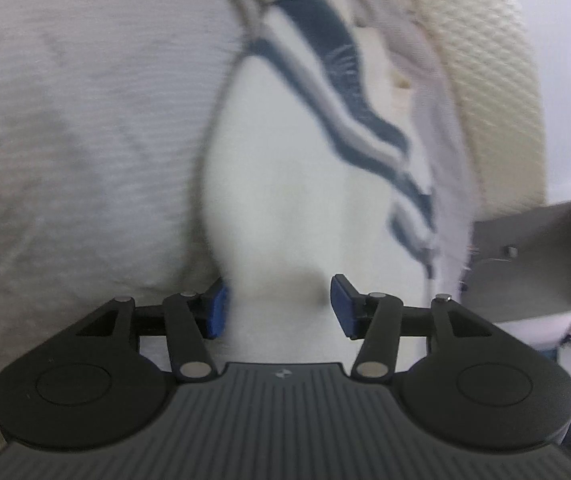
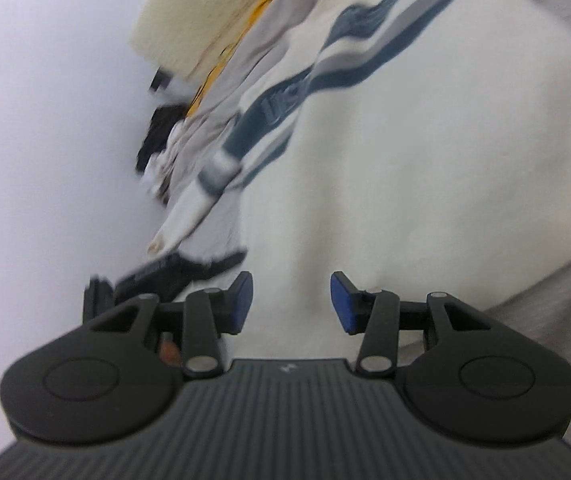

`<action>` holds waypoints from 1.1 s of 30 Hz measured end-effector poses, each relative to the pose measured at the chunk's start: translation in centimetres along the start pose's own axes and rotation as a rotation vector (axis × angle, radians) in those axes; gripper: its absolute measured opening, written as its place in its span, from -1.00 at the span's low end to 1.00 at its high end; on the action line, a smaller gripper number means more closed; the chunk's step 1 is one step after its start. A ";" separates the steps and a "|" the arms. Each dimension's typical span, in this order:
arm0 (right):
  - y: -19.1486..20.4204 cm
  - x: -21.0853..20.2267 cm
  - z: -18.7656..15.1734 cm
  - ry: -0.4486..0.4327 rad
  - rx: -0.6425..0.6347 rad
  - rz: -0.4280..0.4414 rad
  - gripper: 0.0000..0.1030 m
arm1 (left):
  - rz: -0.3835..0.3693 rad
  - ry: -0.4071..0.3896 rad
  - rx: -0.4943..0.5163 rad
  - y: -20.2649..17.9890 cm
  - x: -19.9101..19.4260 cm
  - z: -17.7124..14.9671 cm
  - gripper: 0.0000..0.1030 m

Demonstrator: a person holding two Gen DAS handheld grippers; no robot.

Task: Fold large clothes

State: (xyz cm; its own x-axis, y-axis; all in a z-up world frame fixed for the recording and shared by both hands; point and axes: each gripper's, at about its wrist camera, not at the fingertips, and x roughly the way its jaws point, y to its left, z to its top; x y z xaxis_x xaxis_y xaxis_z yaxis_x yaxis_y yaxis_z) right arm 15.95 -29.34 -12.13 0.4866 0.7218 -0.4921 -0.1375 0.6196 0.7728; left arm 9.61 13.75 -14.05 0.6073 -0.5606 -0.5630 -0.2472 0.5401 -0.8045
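Observation:
A white garment (image 1: pixel 285 200) with navy and grey stripes (image 1: pixel 365 120) lies spread on a light grey ribbed cover (image 1: pixel 65 140). My left gripper (image 1: pixel 279 306) is low over the garment's plain white part, jaws apart; the cloth runs between the blue pads (image 1: pixel 341 304) without being pinched. In the right wrist view the same garment (image 2: pixel 425 160) fills the right side, its striped band (image 2: pixel 269 112) slanting up to the right. My right gripper (image 2: pixel 291 304) stands open over the white cloth, holding nothing. Both views are blurred.
A cream textured cushion or blanket (image 1: pixel 497 80) (image 2: pixel 197 12) lies beyond the garment, with something yellow (image 2: pixel 225 56) beside it. A grey box (image 1: pixel 537 260) stands at the right. Dark items (image 2: pixel 157 132) (image 2: pixel 165 272) sit near a pale wall (image 2: pixel 45 120).

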 end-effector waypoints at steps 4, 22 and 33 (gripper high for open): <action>0.1 0.6 -0.2 0.058 0.014 0.016 -0.09 | -0.105 -0.005 0.032 -1.1 -0.5 -0.1 0.12; -2.1 -0.3 0.1 0.010 0.139 -0.001 0.12 | -0.204 0.164 0.086 -3.3 -0.4 -2.5 0.23; -1.7 -0.1 0.4 -0.023 0.087 -0.075 0.12 | -0.046 0.157 -0.013 -0.7 2.6 -2.9 0.29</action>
State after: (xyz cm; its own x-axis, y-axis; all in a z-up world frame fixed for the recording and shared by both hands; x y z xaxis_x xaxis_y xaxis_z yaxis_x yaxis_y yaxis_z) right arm 16.53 -30.57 -13.23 0.5122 0.6664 -0.5417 -0.0250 0.6421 0.7662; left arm 9.12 10.11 -15.51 0.4932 -0.6763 -0.5471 -0.2324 0.5036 -0.8321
